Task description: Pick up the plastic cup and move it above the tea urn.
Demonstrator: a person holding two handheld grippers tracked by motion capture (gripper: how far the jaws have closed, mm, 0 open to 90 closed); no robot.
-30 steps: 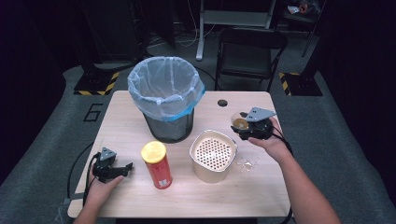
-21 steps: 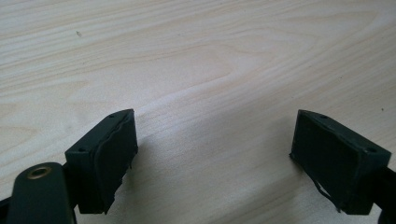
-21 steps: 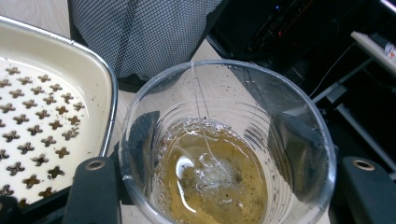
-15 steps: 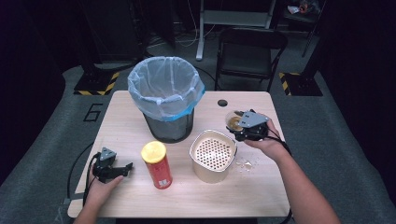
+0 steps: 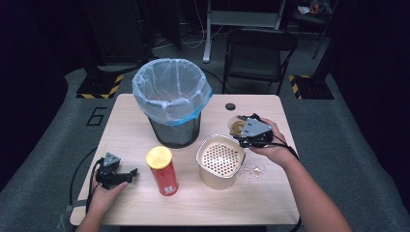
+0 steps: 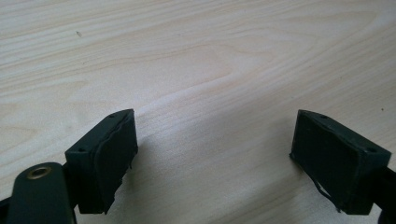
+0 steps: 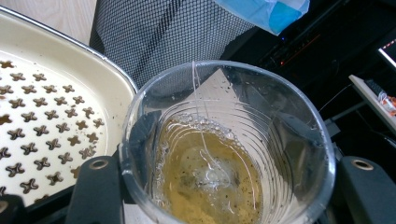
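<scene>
My right gripper (image 5: 239,130) is shut on a clear plastic cup (image 5: 236,126), held off the table just right of and above the rim of a cream perforated container (image 5: 217,181). In the right gripper view the cup (image 7: 224,154) sits between the jaws of this gripper (image 7: 229,186). It holds yellow-brown liquid, a tea bag and its string, and tilts toward the container (image 7: 46,116). My left gripper (image 5: 128,172) rests on the table at the front left, open, with bare wood between its pads (image 6: 116,154). A red can with a yellow lid (image 5: 163,170) stands upright between it and the container.
A black mesh bin (image 5: 174,130) with a blue-white liner stands at the table's back middle; its mesh wall (image 7: 163,32) is just behind the cup. Small wet crumbs (image 5: 254,170) lie right of the container. A black round disc (image 5: 230,106) sits near the back edge. A chair (image 5: 258,53) stands beyond.
My right gripper has carried the cup to the left, closer to the perforated container's rim. The left gripper has kept still.
</scene>
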